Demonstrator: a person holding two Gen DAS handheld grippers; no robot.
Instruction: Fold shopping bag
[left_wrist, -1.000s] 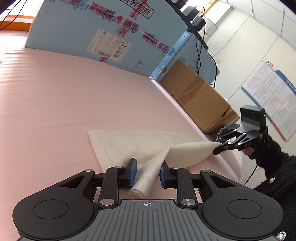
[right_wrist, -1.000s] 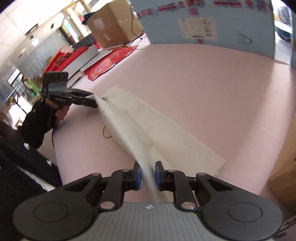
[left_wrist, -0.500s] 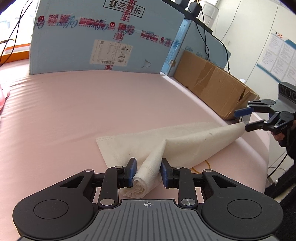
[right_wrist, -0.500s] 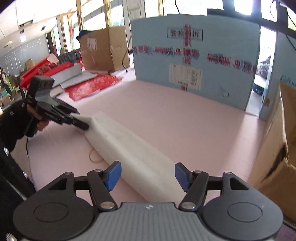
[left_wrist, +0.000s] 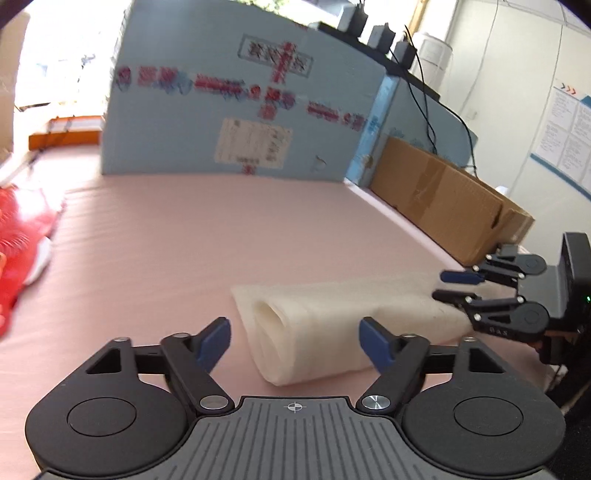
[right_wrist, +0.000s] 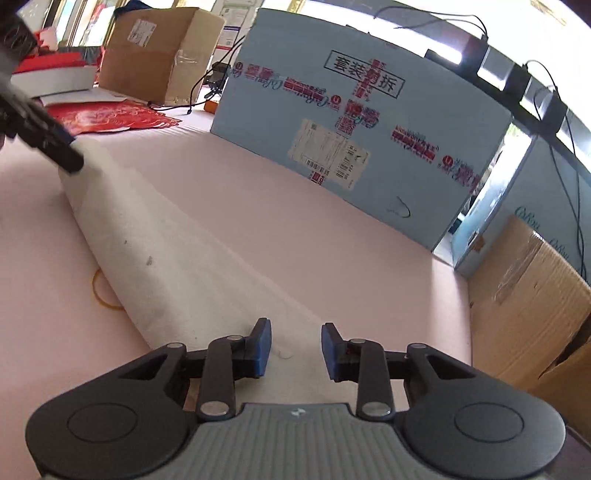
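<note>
White nonwoven shopping bag (left_wrist: 332, 325), soft, folded to long flat roll, lies on pink cloth-covered bench (left_wrist: 184, 229). Left tongs (left_wrist: 293, 338) opening, clear of bag. Right tongs (right_wrist: 295, 349) closing, pads not gripping fabric.

Both let go now: the left black two-finger gripper (left_wrist: 294, 336) is opening off the long folded white fabric shopping bag (left_wrist: 332, 325), which dropped flat onto the pink sheet (left_wrist: 184, 236); the right black two-finger gripper (right_wrist: 295, 349) released too and is closing again, pads off the fabric.

the shopping bag (left_wrist: 332, 325) is off-white fabric, folded over into a long narrow strip with loose layers showing at one end, lying flat on the pink surface (left_wrist: 221, 236), faint specks on top.
</note>
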